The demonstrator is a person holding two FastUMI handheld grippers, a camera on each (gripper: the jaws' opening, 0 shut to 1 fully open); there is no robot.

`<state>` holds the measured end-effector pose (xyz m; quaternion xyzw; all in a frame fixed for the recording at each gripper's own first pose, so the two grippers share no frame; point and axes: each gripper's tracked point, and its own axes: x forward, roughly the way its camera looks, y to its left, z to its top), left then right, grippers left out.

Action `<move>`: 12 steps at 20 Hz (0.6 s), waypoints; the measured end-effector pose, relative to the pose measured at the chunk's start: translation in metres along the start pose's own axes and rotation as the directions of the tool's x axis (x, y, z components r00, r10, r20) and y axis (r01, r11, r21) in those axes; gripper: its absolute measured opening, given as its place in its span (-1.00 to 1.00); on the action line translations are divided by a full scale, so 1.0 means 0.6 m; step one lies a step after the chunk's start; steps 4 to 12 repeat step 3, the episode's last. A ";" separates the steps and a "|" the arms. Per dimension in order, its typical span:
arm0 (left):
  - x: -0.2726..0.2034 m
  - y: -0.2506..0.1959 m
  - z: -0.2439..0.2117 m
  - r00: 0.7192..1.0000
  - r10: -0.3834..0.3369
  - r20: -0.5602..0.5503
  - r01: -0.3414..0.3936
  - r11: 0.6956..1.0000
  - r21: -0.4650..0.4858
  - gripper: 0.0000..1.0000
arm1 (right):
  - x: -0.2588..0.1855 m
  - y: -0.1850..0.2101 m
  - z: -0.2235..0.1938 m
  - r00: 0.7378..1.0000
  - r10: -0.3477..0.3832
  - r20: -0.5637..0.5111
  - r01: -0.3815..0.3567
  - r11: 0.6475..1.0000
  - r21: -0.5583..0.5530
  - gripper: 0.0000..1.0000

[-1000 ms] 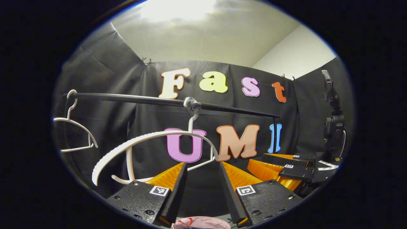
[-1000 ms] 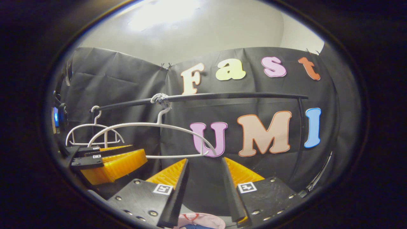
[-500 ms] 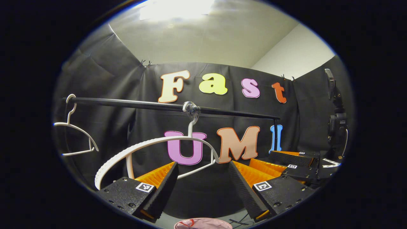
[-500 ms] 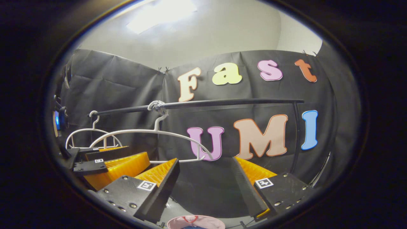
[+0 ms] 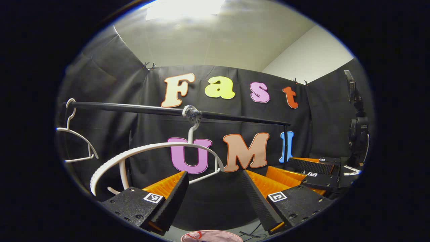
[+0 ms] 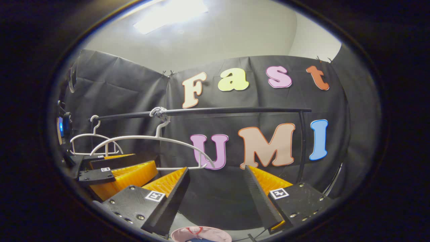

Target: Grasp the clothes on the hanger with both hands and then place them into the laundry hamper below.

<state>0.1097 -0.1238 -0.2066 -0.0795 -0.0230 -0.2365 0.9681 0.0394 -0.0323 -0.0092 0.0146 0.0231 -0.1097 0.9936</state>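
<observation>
Two bare white hangers hang on the black rail (image 5: 134, 108). The nearer hanger (image 5: 151, 148) is just beyond my left gripper (image 5: 213, 172), which stands open with nothing between its fingers. The same hanger (image 6: 147, 138) is ahead and left of my right gripper (image 6: 216, 169), also open and holding nothing. A pink rounded thing (image 6: 201, 234) with a red mark lies low between the fingers; I cannot tell whether it is cloth or the hamper's rim. It is also at the bottom edge (image 5: 211, 236) of the left gripper view.
The second hanger (image 5: 75, 134) hangs at the rail's far left end. The right gripper (image 5: 312, 173) is at the right of the left gripper view. The left gripper (image 6: 114, 169) is at the left of the right gripper view. A camera on a stand (image 5: 357, 131) rises at the right.
Both grippers opened wider between one second and half a second ago. Since then the jaws have held their spread, and the rail and hangers have drifted slightly left in both views.
</observation>
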 end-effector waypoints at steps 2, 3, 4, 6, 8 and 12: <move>0.005 -0.014 -0.002 1.000 -0.010 -0.004 0.010 1.000 -0.002 0.96 | -0.006 -0.014 0.004 1.000 -0.009 0.002 0.009 1.000 -0.004 0.84; 0.006 -0.022 -0.004 1.000 -0.016 -0.006 0.016 1.000 -0.002 0.96 | -0.008 -0.022 0.004 1.000 -0.014 0.002 0.014 1.000 -0.006 0.84; 0.006 -0.022 -0.004 1.000 -0.016 -0.006 0.016 1.000 -0.002 0.96 | -0.008 -0.022 0.004 1.000 -0.014 0.002 0.014 1.000 -0.006 0.84; 0.006 -0.022 -0.004 1.000 -0.016 -0.006 0.016 1.000 -0.002 0.96 | -0.008 -0.022 0.004 1.000 -0.014 0.002 0.014 1.000 -0.006 0.84; 0.006 -0.022 -0.004 1.000 -0.016 -0.006 0.016 1.000 -0.002 0.96 | -0.008 -0.022 0.004 1.000 -0.014 0.002 0.014 1.000 -0.006 0.84; 0.006 -0.022 -0.004 1.000 -0.016 -0.006 0.016 1.000 -0.002 0.96 | -0.008 -0.022 0.004 1.000 -0.014 0.002 0.014 1.000 -0.006 0.84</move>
